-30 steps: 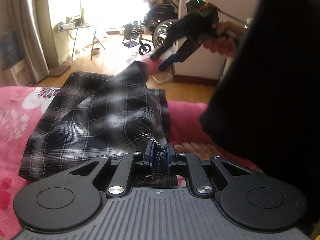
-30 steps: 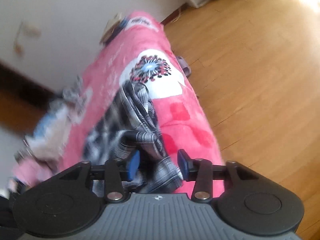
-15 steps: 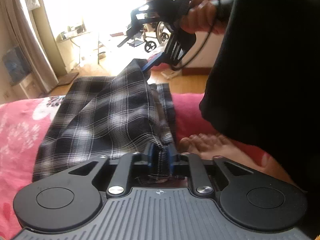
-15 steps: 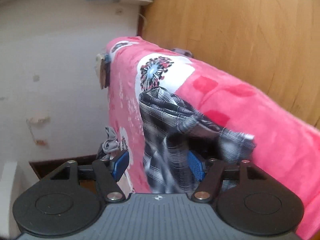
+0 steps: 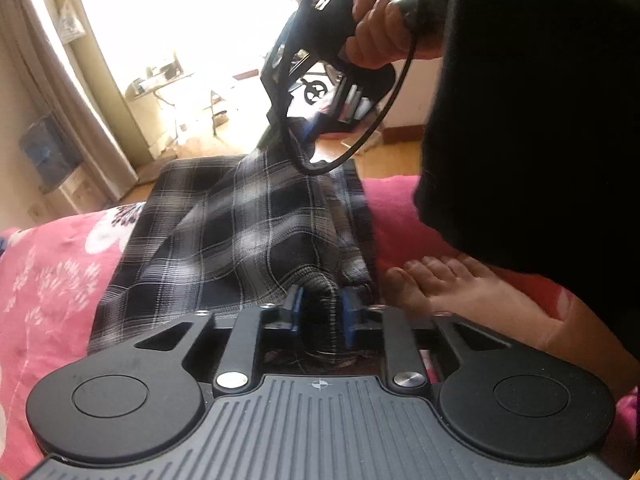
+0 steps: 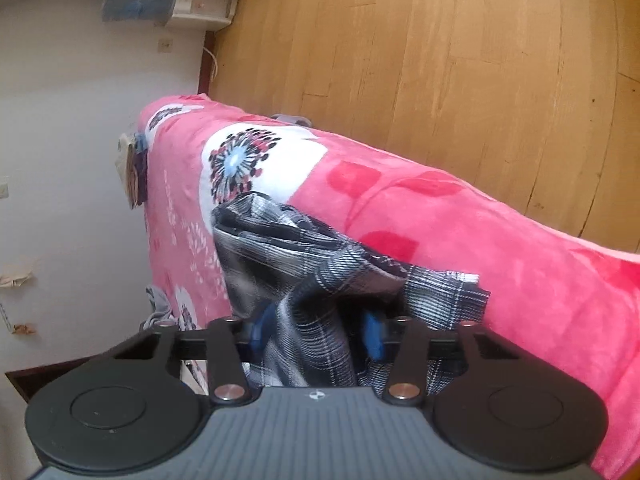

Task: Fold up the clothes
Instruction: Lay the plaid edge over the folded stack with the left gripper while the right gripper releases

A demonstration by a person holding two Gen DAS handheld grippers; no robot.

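On pink blanket, plaid garment, near hem pinched in closing left gripper, far corner lifted (bunched) between closing right gripper.

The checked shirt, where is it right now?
The checked shirt lies on the pink blanket in the middle of the left wrist view. Its near edge is pinched in the left gripper, its far corner in the closing right gripper.

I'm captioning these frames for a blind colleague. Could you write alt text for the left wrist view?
The left gripper closes on a bunched edge of a black-and-white plaid garment lying on a pink floral blanket. Beyond, the hand-held right gripper lifts the garment's far end, beside a bare foot.
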